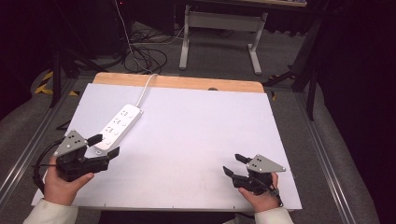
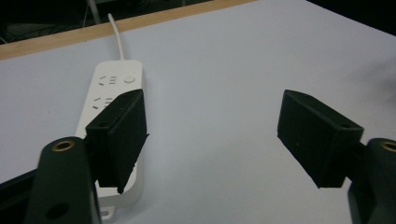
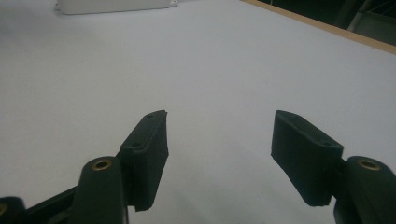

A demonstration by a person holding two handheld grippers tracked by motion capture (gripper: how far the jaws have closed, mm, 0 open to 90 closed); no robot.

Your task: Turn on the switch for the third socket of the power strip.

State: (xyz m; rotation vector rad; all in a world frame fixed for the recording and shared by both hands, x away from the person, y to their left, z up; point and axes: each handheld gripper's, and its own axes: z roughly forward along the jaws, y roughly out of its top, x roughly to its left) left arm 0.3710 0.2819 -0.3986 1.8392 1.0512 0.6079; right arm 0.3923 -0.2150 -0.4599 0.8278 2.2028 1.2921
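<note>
A white power strip (image 1: 117, 126) lies on the white table (image 1: 196, 126) at the left, its white cord running off the far edge. My left gripper (image 1: 103, 145) hovers open at the strip's near end, one jaw above it, the other to its right. In the left gripper view the strip (image 2: 109, 100) runs away behind the left jaw, and the left gripper (image 2: 212, 135) holds nothing. My right gripper (image 1: 232, 164) is open near the front right of the table, far from the strip. In the right gripper view the right gripper (image 3: 217, 154) is empty and the strip's end (image 3: 112, 5) sits at the top edge.
A wooden strip (image 1: 177, 82) borders the table's far edge. Beyond it stand a white desk frame (image 1: 219, 32) and loose cables (image 1: 144, 51) on the floor. Metal rails (image 1: 327, 154) run along both sides of the table.
</note>
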